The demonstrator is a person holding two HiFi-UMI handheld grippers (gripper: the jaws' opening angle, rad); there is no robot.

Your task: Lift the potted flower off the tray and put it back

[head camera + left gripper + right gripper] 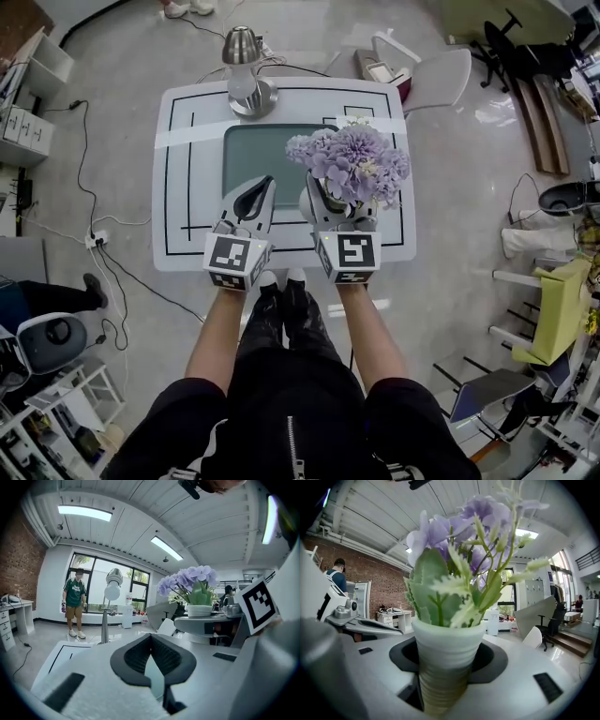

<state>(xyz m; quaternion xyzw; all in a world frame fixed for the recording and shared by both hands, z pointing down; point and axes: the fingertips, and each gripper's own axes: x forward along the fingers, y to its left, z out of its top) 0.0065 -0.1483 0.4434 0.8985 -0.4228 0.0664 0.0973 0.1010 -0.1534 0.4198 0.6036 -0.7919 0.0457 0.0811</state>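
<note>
One white table with black lines carries a grey-green tray at its middle and a silver lamp at the far edge. The potted flower, purple blooms in a white ribbed pot, is over the tray's right end, with the right gripper clamped on the pot. The left gripper is just beside it, jaws closed tip to tip, holding nothing.
</note>
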